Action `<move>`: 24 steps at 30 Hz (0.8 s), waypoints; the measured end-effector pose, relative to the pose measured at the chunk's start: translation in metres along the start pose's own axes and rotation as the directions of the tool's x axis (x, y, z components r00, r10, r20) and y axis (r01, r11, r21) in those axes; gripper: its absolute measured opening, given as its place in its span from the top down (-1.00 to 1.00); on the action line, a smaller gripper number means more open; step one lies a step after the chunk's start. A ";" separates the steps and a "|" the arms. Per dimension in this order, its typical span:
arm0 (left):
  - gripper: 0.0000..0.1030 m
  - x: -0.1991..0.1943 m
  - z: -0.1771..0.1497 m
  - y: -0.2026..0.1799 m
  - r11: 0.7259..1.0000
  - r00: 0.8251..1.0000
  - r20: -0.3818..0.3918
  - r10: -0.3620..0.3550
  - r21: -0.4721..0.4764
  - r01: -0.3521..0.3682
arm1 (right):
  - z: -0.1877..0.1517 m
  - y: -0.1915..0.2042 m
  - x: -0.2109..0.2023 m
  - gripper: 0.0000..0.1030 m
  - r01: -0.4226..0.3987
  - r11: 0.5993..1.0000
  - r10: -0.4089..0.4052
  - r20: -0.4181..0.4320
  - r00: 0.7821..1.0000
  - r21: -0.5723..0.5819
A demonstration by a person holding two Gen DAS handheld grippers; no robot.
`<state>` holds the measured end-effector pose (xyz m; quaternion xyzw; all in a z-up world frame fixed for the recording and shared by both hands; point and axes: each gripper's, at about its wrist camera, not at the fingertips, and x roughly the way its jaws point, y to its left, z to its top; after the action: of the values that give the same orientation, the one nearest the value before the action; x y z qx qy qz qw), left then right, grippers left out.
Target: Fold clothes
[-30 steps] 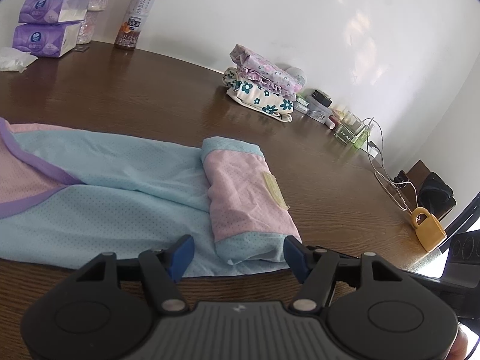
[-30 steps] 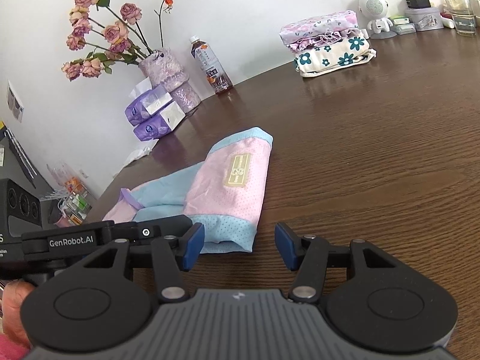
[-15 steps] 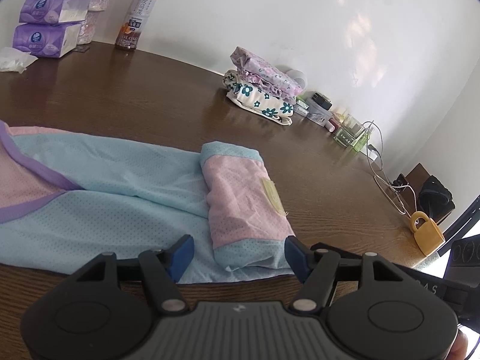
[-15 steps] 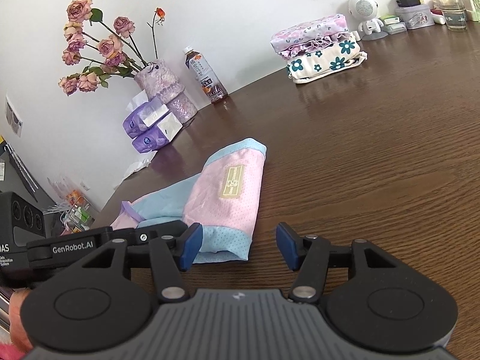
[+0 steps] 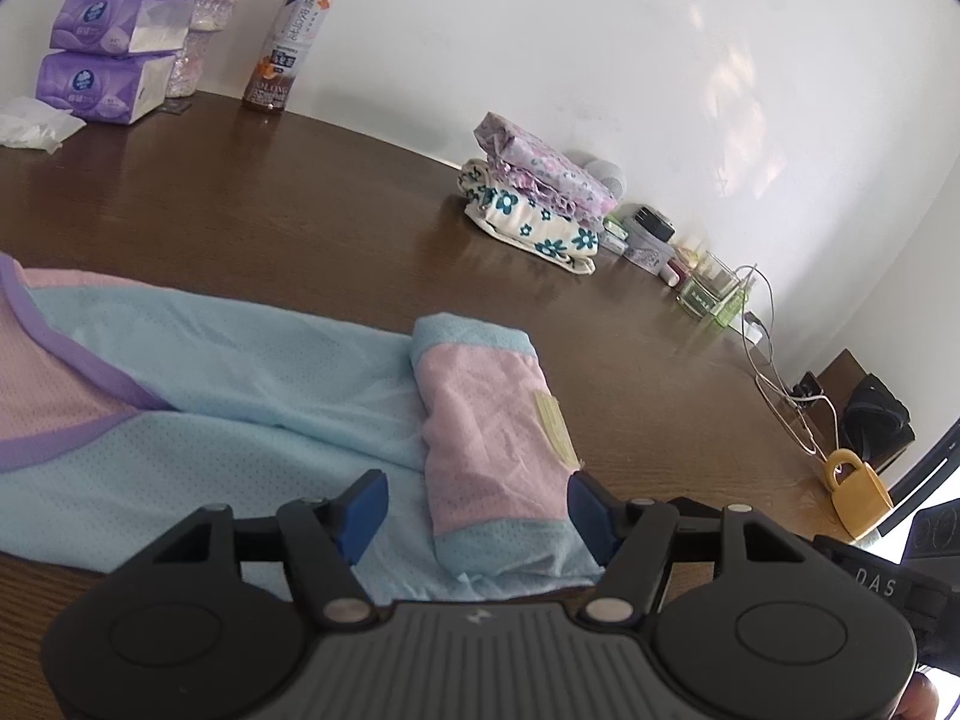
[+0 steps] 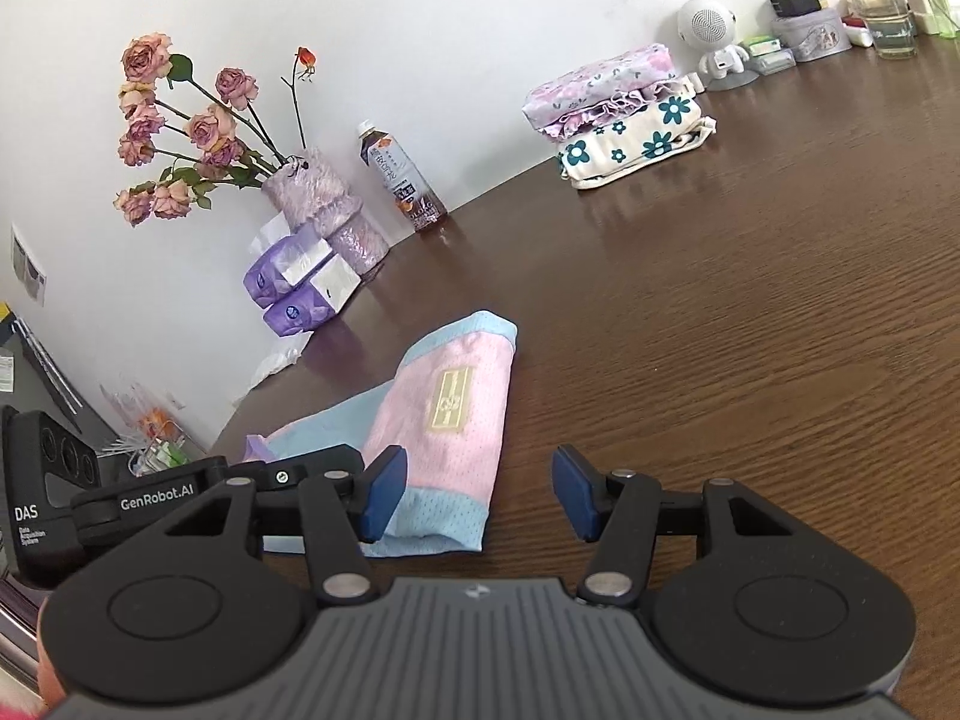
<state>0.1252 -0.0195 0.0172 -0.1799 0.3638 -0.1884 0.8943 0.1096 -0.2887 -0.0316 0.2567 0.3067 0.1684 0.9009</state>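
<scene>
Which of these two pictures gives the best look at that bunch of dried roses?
The right wrist view. There the roses show whole, blooms and stems, standing in a fuzzy purple vase against the wall. The left wrist view cuts them off: only the vase's lower part shows at its top edge, behind the tissue packs.

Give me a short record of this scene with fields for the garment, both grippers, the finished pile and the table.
garment: light blue and pink mesh garment, one end folded over into a pink panel with a yellow label, the rest spread flat
left gripper: open, fingers either side of the folded end, nothing held
right gripper: open, at the folded end's near edge, nothing held
finished pile: two folded floral garments stacked by the wall
table: dark brown wooden tabletop
</scene>
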 end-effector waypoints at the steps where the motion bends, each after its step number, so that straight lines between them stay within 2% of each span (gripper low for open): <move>1: -0.25 0.001 0.001 0.001 1.000 1.000 0.001 0.002 -0.005 -0.002 | 0.001 0.000 0.002 -0.07 -0.007 1.000 0.007 -0.003 1.000 0.000; 4: -0.25 0.007 0.003 0.003 1.000 1.000 -0.002 0.006 -0.015 -0.006 | 0.004 0.001 0.012 -0.07 -0.019 1.000 0.019 -0.015 1.000 -0.002; 5: -0.21 0.009 0.004 0.004 1.000 1.000 -0.002 0.003 -0.015 -0.003 | 0.005 0.001 0.015 0.00 -0.020 1.000 0.020 -0.021 1.000 -0.002; 6: -0.08 0.010 0.004 0.004 1.000 1.000 -0.002 -0.002 -0.011 0.002 | 0.005 0.001 0.019 0.09 -0.022 1.000 0.022 -0.030 0.999 -0.002; 8: 0.05 0.013 0.005 0.005 1.000 1.000 -0.006 -0.007 -0.009 0.007 | 0.005 0.001 0.027 0.22 -0.029 1.000 0.029 -0.056 0.998 0.002; 9: 0.23 0.015 0.005 0.006 1.000 1.000 -0.010 -0.010 -0.006 0.010 | 0.005 0.001 0.031 0.32 -0.031 1.000 0.032 -0.069 0.997 0.003; 11: 0.45 0.017 0.004 0.007 1.000 1.000 -0.020 -0.021 0.003 0.021 | 0.004 0.004 0.037 0.51 -0.035 0.999 0.035 -0.089 0.995 -0.003; 14: 0.48 0.016 0.004 0.010 1.000 0.999 -0.022 -0.030 -0.002 0.030 | 0.005 0.007 0.040 0.53 -0.034 0.999 0.033 -0.093 0.995 -0.013; 16: 0.36 0.014 0.006 0.013 0.999 0.999 -0.022 -0.050 -0.014 0.050 | 0.010 0.003 0.037 0.35 -0.044 0.999 0.045 -0.078 0.996 0.012; 17: 0.20 0.013 0.006 0.014 0.998 0.998 -0.019 -0.057 -0.015 0.057 | 0.012 0.001 0.037 0.22 -0.046 0.999 0.048 -0.071 0.996 0.024; 19: 0.16 0.013 0.008 0.014 0.998 0.998 -0.011 -0.058 -0.005 0.058 | 0.018 -0.002 0.039 0.22 -0.034 0.999 0.036 -0.063 0.997 0.032; 22: 0.24 0.018 0.010 0.013 0.999 0.999 -0.014 -0.050 0.013 0.051 | 0.023 -0.002 0.051 0.24 -0.022 0.999 0.025 -0.078 0.997 0.033; 23: 0.48 0.020 0.011 0.014 0.998 0.998 -0.021 -0.058 0.015 0.058 | 0.024 -0.002 0.055 0.40 -0.027 0.999 0.030 -0.086 0.996 0.035; 24: 0.58 0.021 0.012 0.014 0.998 0.998 -0.027 -0.065 0.017 0.065 | 0.024 -0.001 0.056 0.50 -0.032 0.999 0.035 -0.090 0.995 0.032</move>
<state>0.1507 -0.0153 0.0063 -0.1813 0.3677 -0.2229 0.8845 0.1678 -0.2721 -0.0420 0.2677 0.3455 0.1904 0.8790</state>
